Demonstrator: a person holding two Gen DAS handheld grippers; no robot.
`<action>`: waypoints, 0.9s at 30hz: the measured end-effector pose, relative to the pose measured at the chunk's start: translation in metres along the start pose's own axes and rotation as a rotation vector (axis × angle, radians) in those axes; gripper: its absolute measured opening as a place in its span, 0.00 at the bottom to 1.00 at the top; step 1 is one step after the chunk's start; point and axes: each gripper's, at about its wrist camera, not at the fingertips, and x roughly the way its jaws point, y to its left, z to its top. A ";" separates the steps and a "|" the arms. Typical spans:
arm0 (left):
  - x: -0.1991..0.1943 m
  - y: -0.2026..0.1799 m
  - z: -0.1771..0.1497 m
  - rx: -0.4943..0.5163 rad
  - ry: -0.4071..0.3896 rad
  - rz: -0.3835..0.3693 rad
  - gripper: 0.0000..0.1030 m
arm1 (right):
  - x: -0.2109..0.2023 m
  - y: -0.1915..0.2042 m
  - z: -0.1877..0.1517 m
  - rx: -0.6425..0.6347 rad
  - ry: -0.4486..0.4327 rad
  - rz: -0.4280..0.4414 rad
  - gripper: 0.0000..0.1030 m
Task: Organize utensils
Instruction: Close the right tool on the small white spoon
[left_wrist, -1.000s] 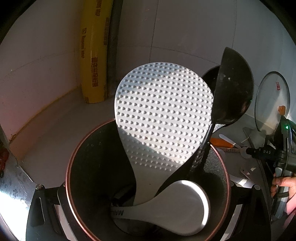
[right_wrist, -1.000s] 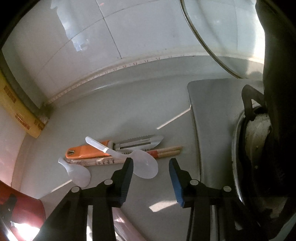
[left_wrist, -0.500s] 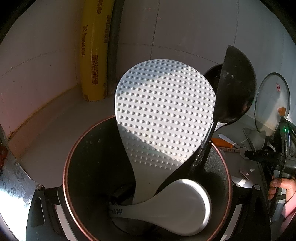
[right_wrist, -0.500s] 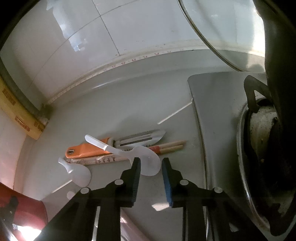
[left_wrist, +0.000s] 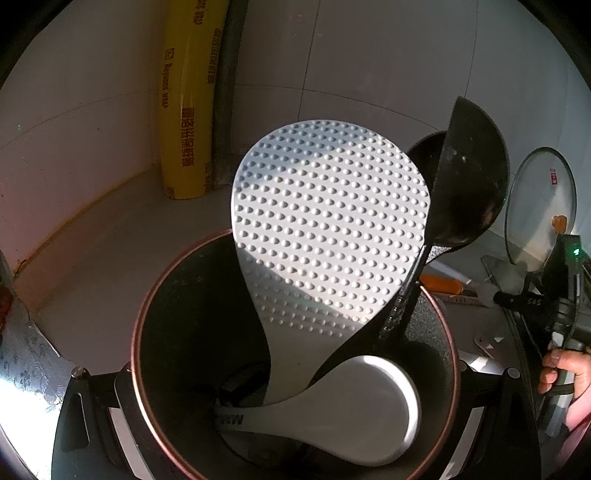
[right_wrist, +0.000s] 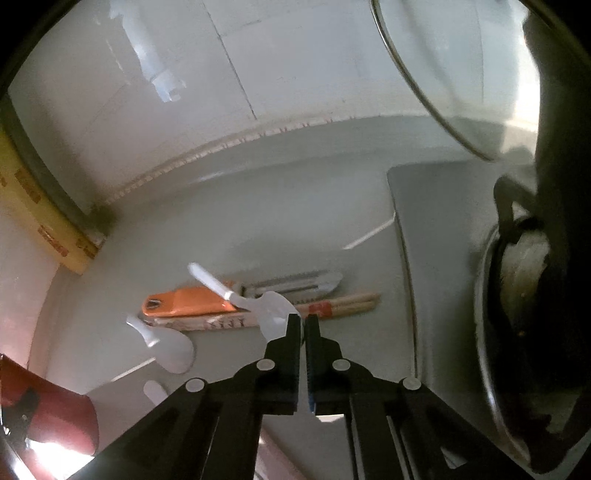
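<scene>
A dark utensil holder with a copper rim (left_wrist: 147, 306) fills the left wrist view, and my left gripper (left_wrist: 295, 373) grips it with wide-set jaws on both sides. In it stand a white dimpled rice paddle (left_wrist: 332, 229), a black ladle (left_wrist: 472, 177) and a smooth white paddle (left_wrist: 362, 402). My right gripper (right_wrist: 302, 321) is shut on the bowl of a clear plastic spoon (right_wrist: 271, 310), whose handle points up and left. Under it on the counter lie an orange-handled peeler (right_wrist: 188, 301) and wooden chopsticks (right_wrist: 343, 302). A second clear spoon (right_wrist: 173, 349) lies to the left.
A yellow wrap roll (left_wrist: 188, 110) leans in the tiled corner. A glass lid (right_wrist: 443, 74) stands against the wall above a metal stove top (right_wrist: 424, 221) with a dark burner (right_wrist: 517, 314). A red object (right_wrist: 48, 417) sits at lower left. A hand (left_wrist: 561, 369) holds the right gripper's handle.
My right gripper's jaws have closed from a wide gap onto the clear spoon's bowl. The left gripper and the holder have stayed where they were.
</scene>
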 end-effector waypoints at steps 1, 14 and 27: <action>0.000 0.000 0.000 0.000 -0.001 -0.003 0.97 | -0.006 0.002 0.001 -0.011 -0.015 -0.001 0.03; -0.002 0.004 0.009 0.008 -0.011 -0.040 0.97 | -0.086 0.046 0.011 -0.156 -0.167 0.028 0.03; -0.018 0.007 0.011 0.033 -0.026 -0.109 0.97 | -0.171 0.127 0.017 -0.392 -0.261 0.130 0.03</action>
